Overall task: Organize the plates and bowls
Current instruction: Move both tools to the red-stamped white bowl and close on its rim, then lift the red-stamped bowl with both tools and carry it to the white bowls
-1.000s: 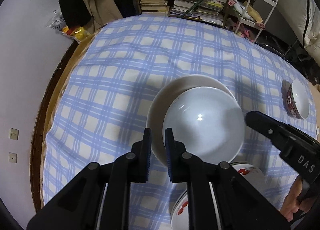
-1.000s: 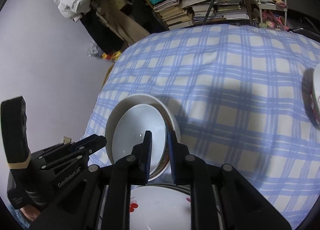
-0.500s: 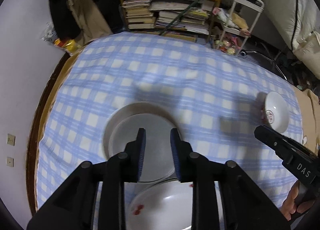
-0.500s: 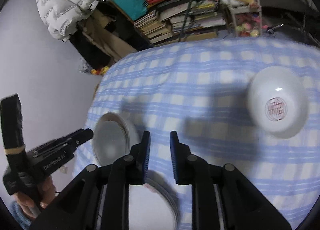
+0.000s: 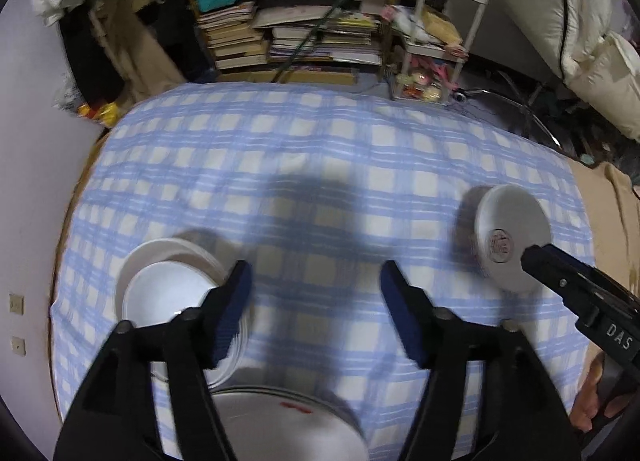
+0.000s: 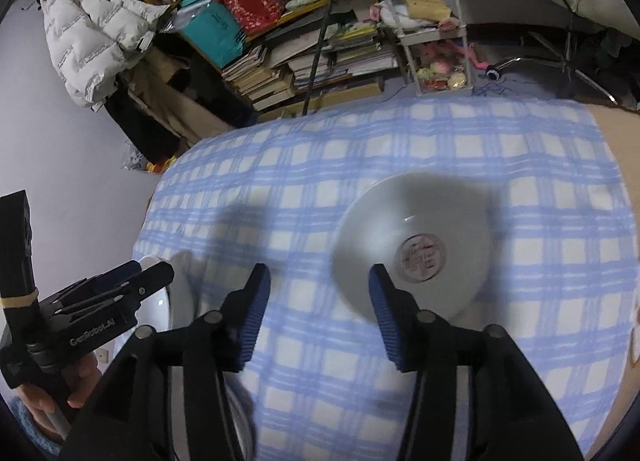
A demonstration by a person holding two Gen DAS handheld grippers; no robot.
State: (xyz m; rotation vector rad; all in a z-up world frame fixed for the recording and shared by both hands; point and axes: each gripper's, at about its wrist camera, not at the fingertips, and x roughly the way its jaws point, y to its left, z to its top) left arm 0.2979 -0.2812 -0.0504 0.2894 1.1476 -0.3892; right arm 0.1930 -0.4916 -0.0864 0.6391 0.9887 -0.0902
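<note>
Left gripper (image 5: 314, 289) and right gripper (image 6: 316, 297), jaws just opening, nothing between them. White bowl with red medallion (image 6: 416, 253) sits toward the checked tablecloth's (image 5: 320, 149) right edge; stacked white plates (image 5: 168, 293) near its left edge.

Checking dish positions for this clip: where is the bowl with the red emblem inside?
The bowl with the red emblem sits alone on the checked cloth, just beyond the right gripper; in the left wrist view it lies far right, apart from the white stack.
</note>
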